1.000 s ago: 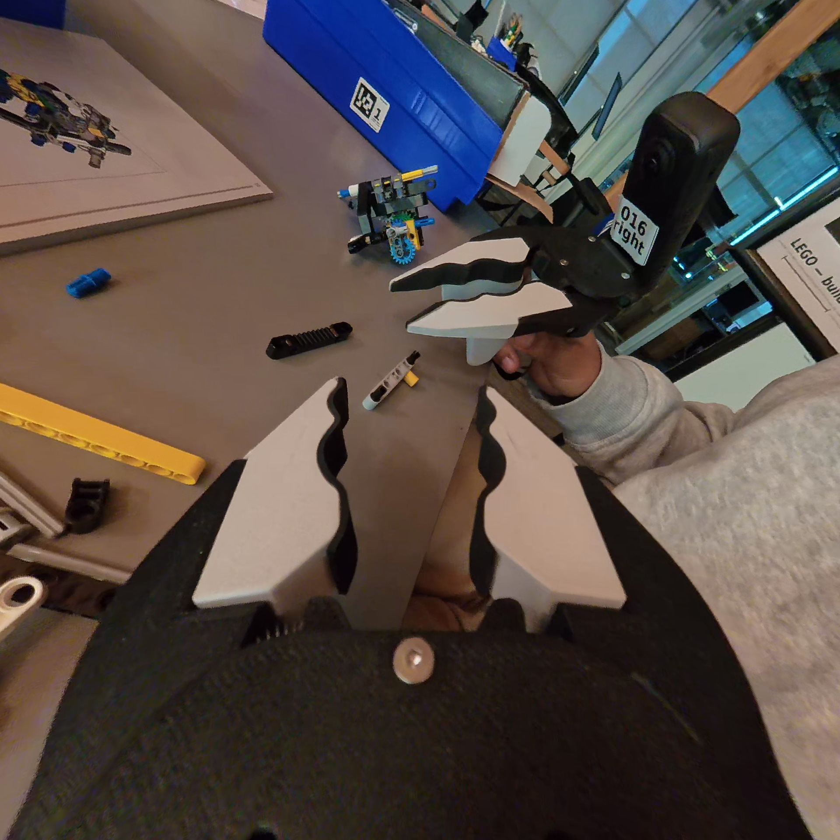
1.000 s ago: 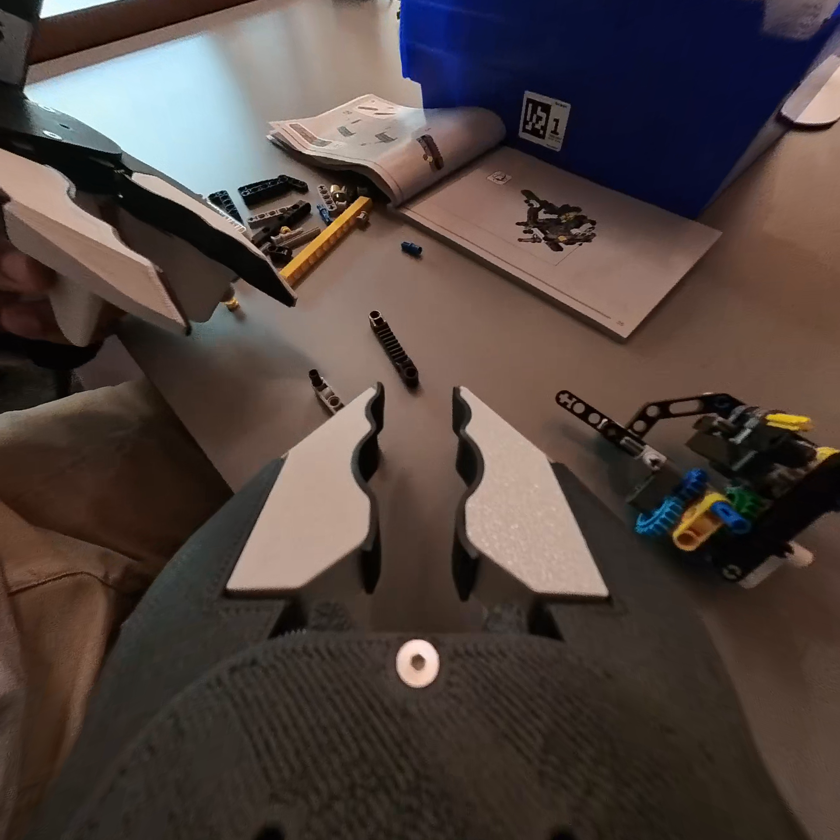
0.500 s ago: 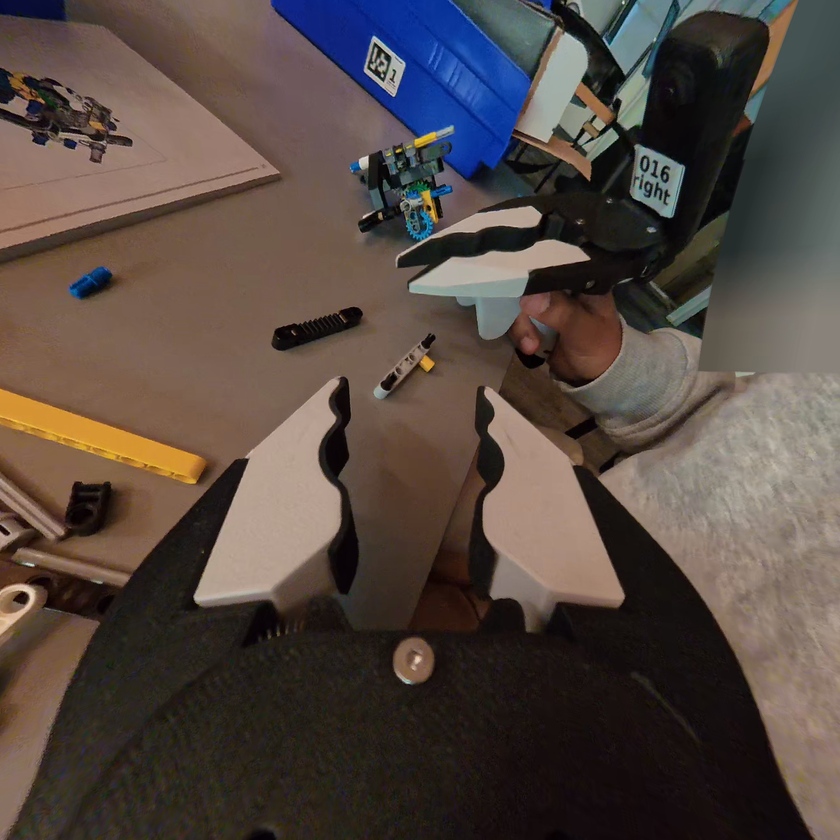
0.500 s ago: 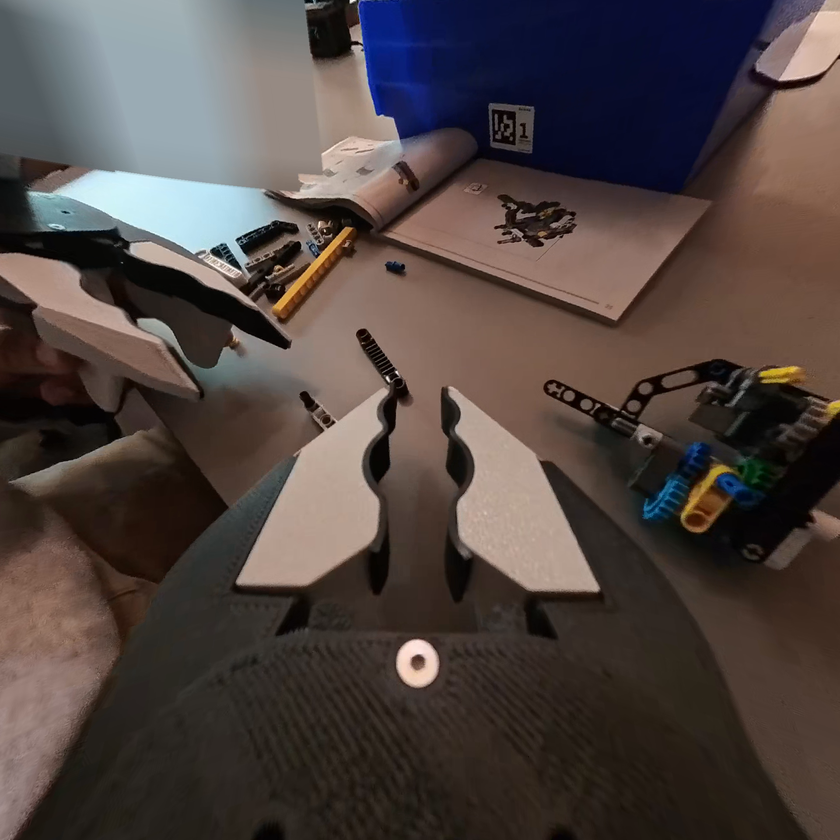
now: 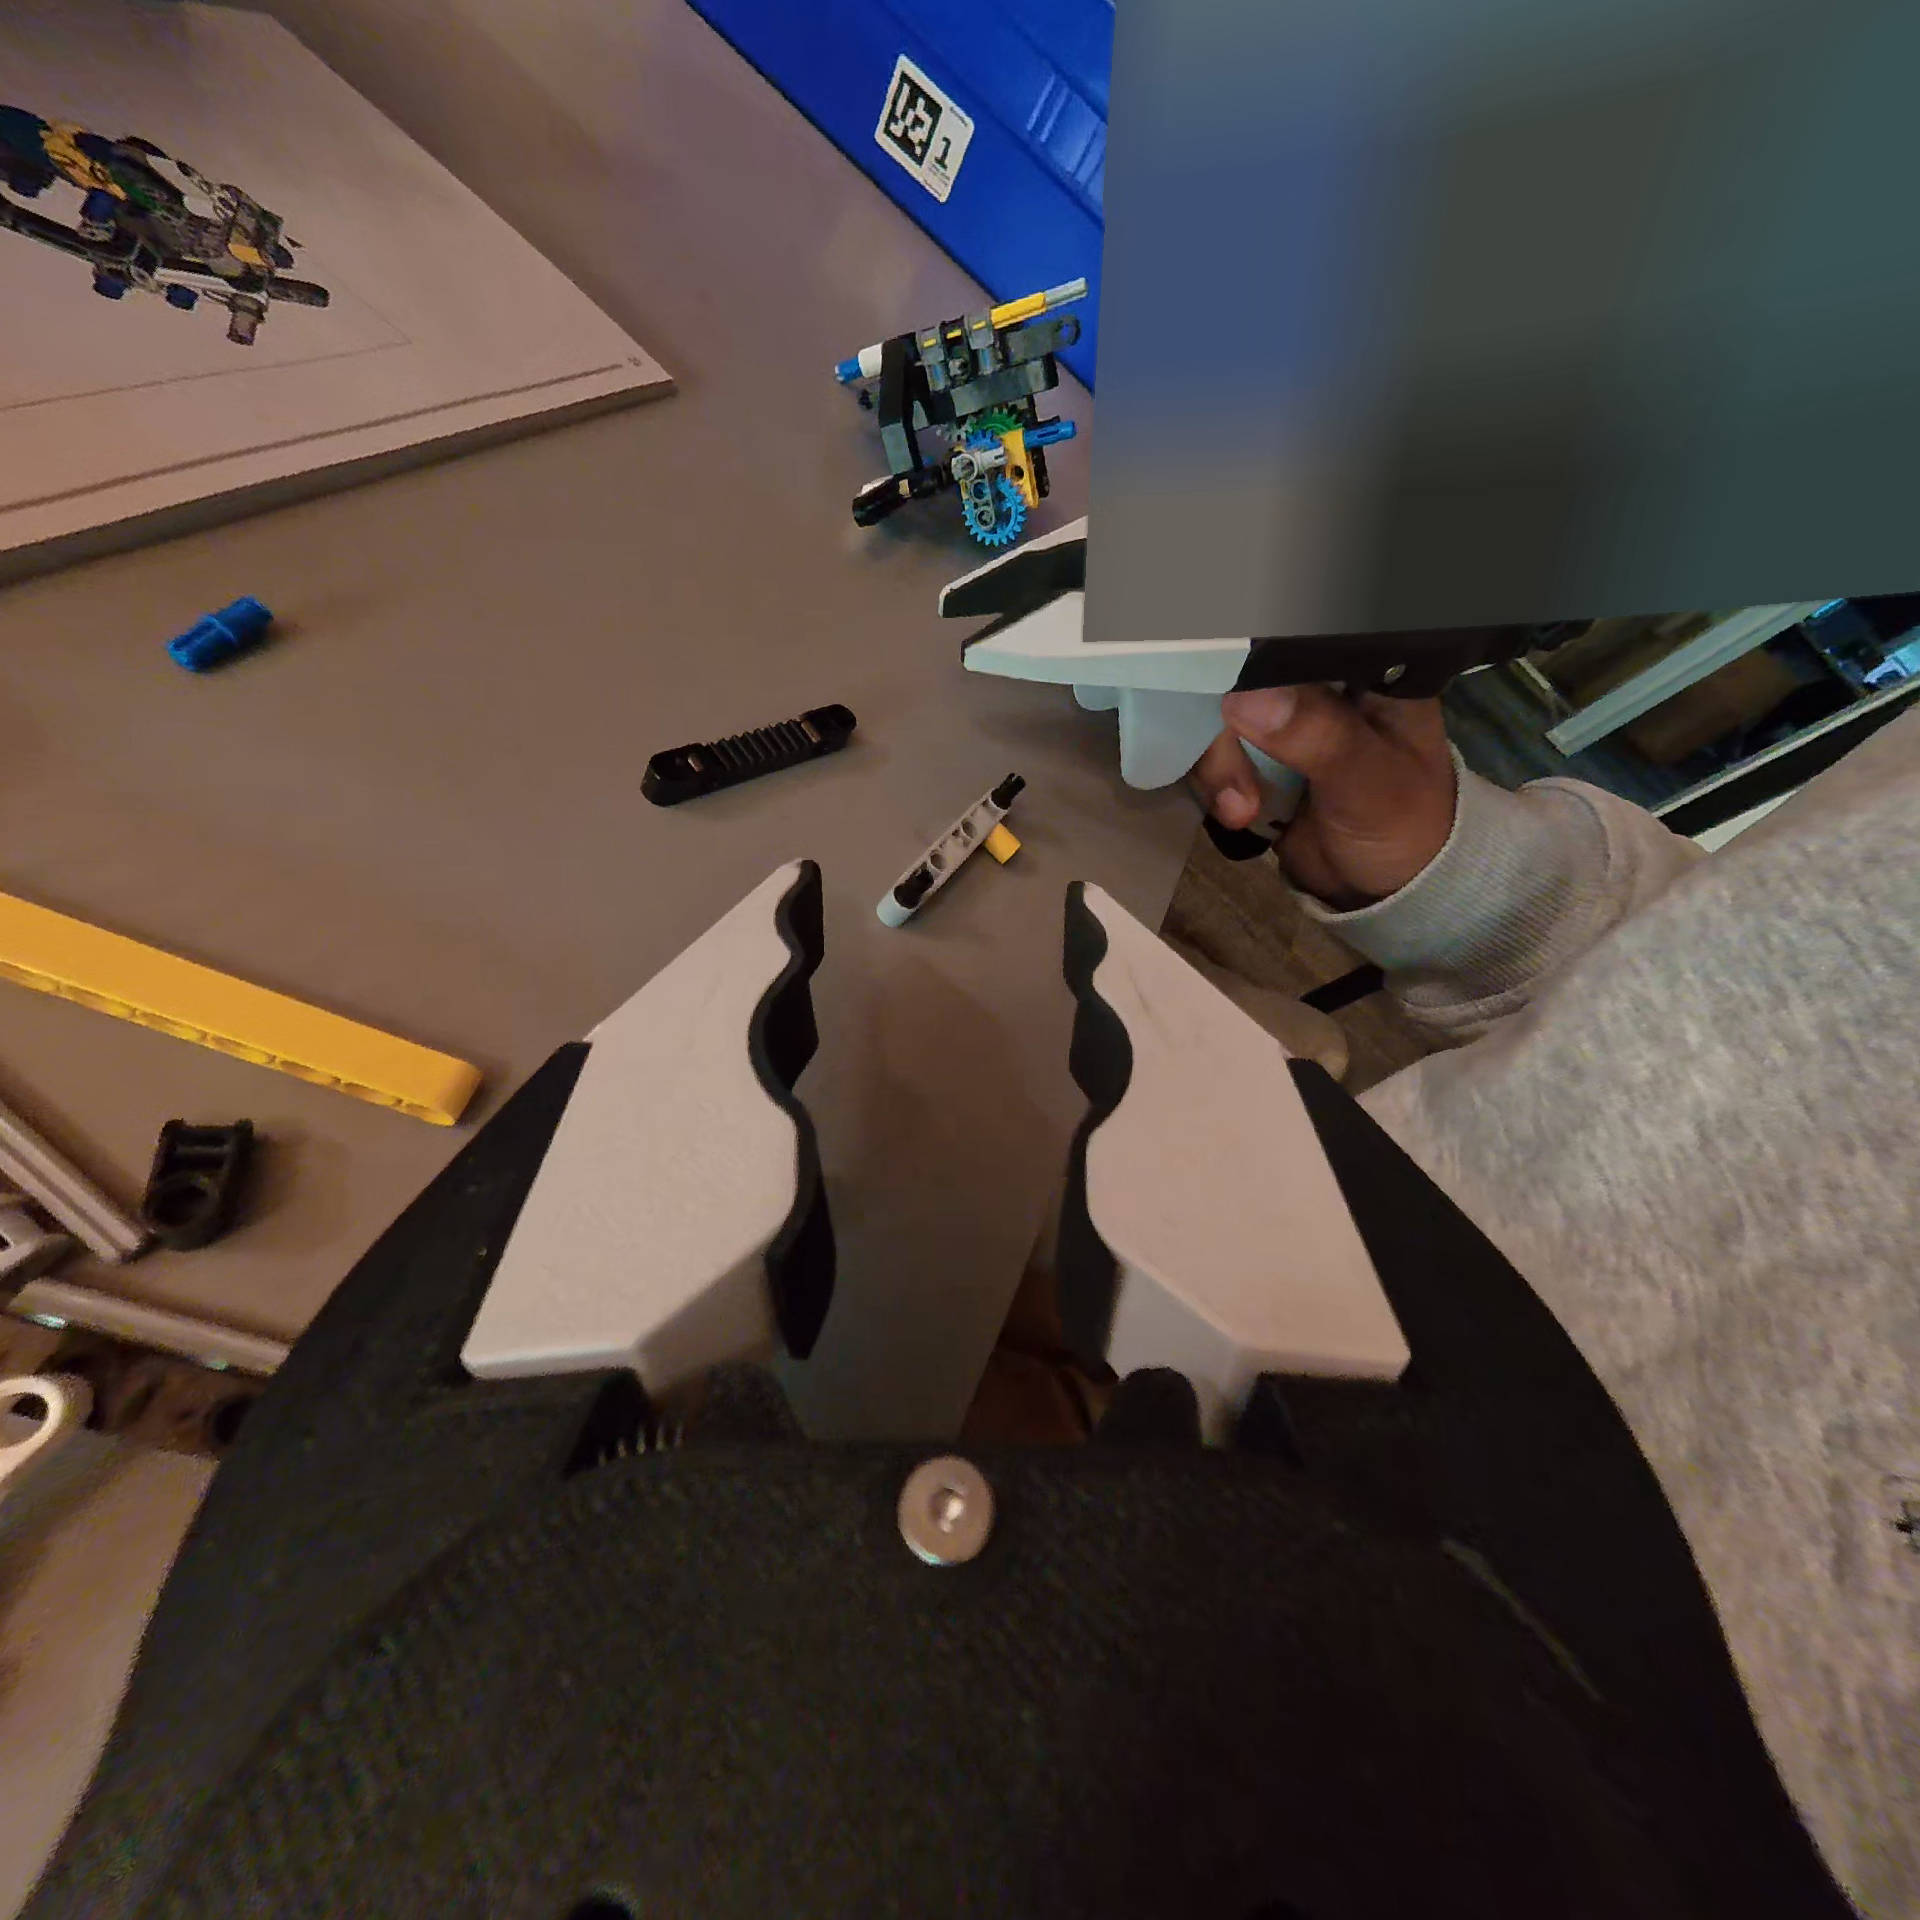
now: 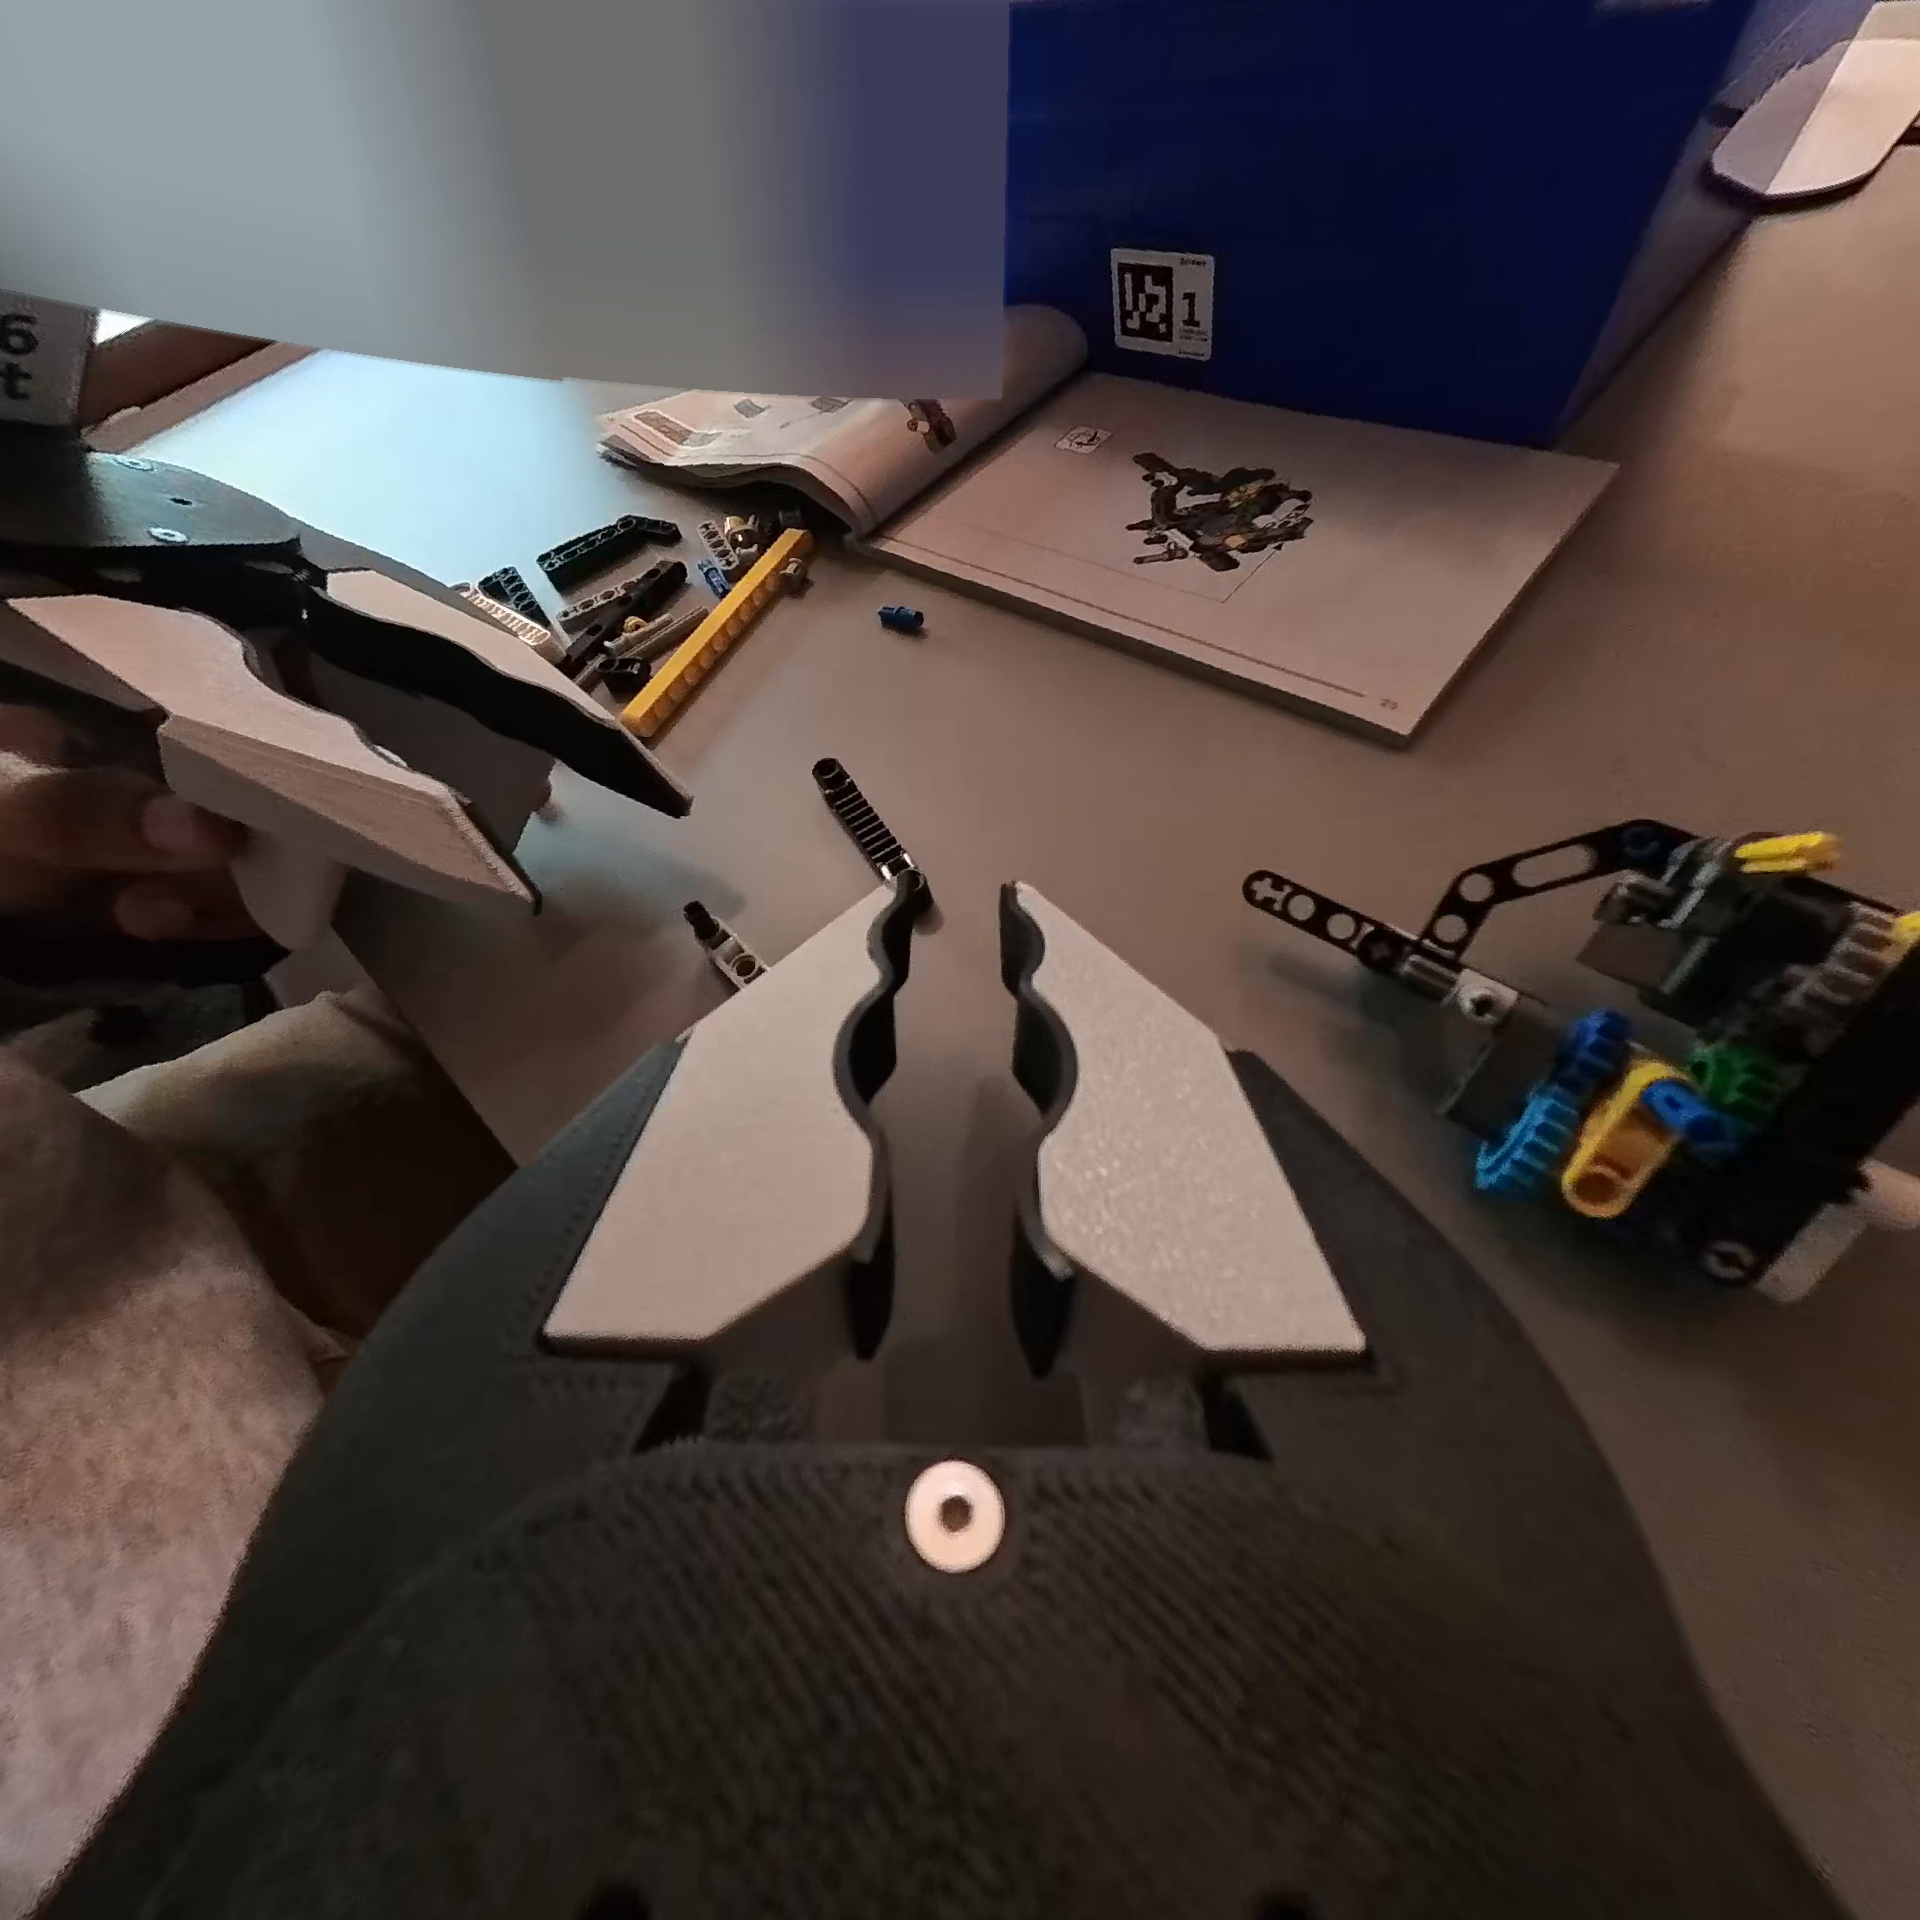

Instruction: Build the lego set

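My left gripper [image 5: 940, 894] is open and empty, low over the table edge, just short of a small grey beam with a yellow pin [image 5: 951, 852]. A black toothed rack [image 5: 748, 740] lies beyond it. My right gripper [image 6: 961, 894] is open by a narrow gap and empty, its tips just short of the rack [image 6: 868, 826]. The grey beam [image 6: 727, 940] lies to its left. The partly built model [image 6: 1662, 1039] stands to its right and also shows in the left wrist view [image 5: 971, 410]. Each gripper shows in the other's view [image 5: 961, 629] [image 6: 597, 847].
An open instruction booklet [image 6: 1247, 551] lies in front of a blue bin [image 6: 1403, 208]. A long yellow beam [image 5: 239, 1013], a blue pin [image 5: 218, 634], a black connector [image 5: 192, 1179] and a pile of loose parts [image 6: 623, 592] lie on the table. The person's sleeve [image 5: 1558, 1039] is at the right.
My right gripper's jaws have narrowed and it has tilted lower toward the table. My left gripper has barely moved. No part has been touched.
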Motion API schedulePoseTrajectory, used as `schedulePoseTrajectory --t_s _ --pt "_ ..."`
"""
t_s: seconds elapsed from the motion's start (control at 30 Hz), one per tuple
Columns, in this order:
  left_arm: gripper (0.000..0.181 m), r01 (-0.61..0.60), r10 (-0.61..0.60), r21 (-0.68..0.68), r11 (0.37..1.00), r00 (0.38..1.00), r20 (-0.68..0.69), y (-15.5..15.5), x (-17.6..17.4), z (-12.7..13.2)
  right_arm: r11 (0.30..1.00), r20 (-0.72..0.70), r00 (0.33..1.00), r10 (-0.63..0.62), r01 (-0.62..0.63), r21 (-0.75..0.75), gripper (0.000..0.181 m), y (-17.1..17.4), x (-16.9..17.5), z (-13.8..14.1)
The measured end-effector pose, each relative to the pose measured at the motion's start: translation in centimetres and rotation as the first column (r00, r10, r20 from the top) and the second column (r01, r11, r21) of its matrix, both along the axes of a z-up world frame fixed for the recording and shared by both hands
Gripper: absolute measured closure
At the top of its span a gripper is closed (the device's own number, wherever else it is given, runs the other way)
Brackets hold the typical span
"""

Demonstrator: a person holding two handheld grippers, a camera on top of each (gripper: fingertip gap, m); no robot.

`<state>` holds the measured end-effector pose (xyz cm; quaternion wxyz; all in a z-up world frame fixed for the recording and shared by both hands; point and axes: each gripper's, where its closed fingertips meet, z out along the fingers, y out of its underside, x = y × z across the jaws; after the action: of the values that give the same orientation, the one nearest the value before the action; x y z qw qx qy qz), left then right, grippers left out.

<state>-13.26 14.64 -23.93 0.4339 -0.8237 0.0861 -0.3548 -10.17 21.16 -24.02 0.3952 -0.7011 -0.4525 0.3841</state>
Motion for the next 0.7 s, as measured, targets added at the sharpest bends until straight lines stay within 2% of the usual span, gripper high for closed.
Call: schedulePoseTrajectory --t_s 0.03,0.7 --pt "0.136 -0.001 0.001 -0.001 1.000 1.000 0.000 0.03 0.01 -0.02 1.000 0.001 1.000 0.000 0.000 -0.001 0.165 0.00 0.00 -0.01" --pt "0.136 0.008 -0.008 -0.010 1.000 1.000 0.013 -0.01 0.11 -0.05 1.000 0.022 1.000 -0.012 0.013 -0.027 0.160 0.22 -0.15 -0.43"
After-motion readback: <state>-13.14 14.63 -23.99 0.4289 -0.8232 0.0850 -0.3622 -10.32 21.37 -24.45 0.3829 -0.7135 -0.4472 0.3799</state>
